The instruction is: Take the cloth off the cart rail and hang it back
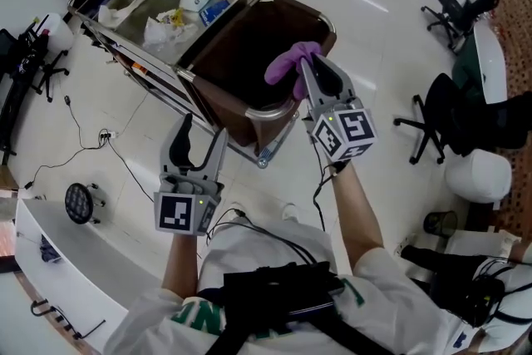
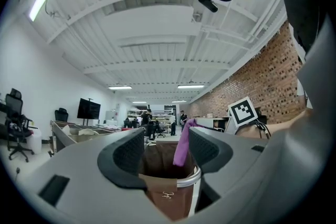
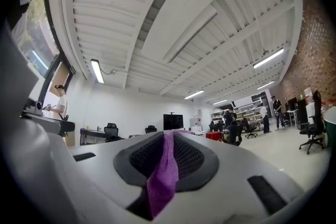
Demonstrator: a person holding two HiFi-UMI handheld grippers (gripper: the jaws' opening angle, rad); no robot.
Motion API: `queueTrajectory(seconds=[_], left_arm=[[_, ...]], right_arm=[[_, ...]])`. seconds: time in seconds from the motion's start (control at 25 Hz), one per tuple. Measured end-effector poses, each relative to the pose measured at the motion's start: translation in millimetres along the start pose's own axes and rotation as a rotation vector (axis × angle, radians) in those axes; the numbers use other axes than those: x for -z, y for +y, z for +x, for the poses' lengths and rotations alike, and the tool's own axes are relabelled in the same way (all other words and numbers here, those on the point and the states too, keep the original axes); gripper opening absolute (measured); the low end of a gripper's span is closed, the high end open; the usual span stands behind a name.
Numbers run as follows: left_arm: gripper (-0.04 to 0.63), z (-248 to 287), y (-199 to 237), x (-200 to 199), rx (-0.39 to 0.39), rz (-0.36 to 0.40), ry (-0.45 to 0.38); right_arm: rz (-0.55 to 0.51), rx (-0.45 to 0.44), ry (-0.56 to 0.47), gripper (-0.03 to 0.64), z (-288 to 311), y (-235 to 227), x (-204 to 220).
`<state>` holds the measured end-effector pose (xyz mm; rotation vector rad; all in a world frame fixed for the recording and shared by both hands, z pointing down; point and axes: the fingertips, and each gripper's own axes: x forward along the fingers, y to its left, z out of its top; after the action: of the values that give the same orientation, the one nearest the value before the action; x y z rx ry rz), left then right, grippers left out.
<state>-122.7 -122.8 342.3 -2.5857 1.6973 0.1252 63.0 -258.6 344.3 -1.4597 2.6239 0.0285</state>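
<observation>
1. Head view shows one cart on a white floor. It has a steel tray top, and one brown bag hangs open at the end nearest the person.
2. One chrome rail runs round the bag's mouth at that end of the cart.
3. Cloth count is one. The purple cloth is off the rail, bunched above the bag's opening at the near end of the cart.
4. Gripper count is two, each carrying one marker cube, so two cubes in all.
5. The right gripper reaches over the cart's near end. In the right gripper view its jaws are pressed together on the cloth, which runs as a single strip between the pads and hangs out below them.
6. The left gripper sits just beside the cart's near corner, lower than the right one and apart from the cloth.
7. In the left gripper view the left gripper has its jaws spread with nothing between the pads. The bag, the rail and the hanging cloth show beyond the gap.
8. In that view the cloth's lower end hangs just above the rail. Contact between them cannot be determined.
9. At least four office chairs stand on the floor, all well apart from the cart.
</observation>
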Motion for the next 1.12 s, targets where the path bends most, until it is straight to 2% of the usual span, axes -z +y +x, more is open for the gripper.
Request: queueTrajectory(seconds=[0.28,0.4,0.68,0.88,1.04,1.12], left_arm=[[0.261,4,-1,8,0.013,-0.006,0.019],[0.261,6,-2,13,0.031,0.023,0.014],[0.261,13,-8,18,0.045,-0.011,0.033],[0.261,10,-8,37,0.058,-0.016,0.048],[0.261,9,-8,44,0.061,-0.001,0.056],[0.261,13,-13,36,0.062,-0.019,0.052]], right_arm=[[0.064,0.064,0.131,0.078,-30,-15,70],[0.072,0.08,0.175,0.08,-39,-19,94],[0.111,0.093,0.269,0.091,-48,-19,151],[0.148,0.059,0.28,0.103,-50,-18,160],[0.117,0.059,0.261,0.129,-53,-20,149],[0.109,0.062,0.243,0.138,-55,-20,141]])
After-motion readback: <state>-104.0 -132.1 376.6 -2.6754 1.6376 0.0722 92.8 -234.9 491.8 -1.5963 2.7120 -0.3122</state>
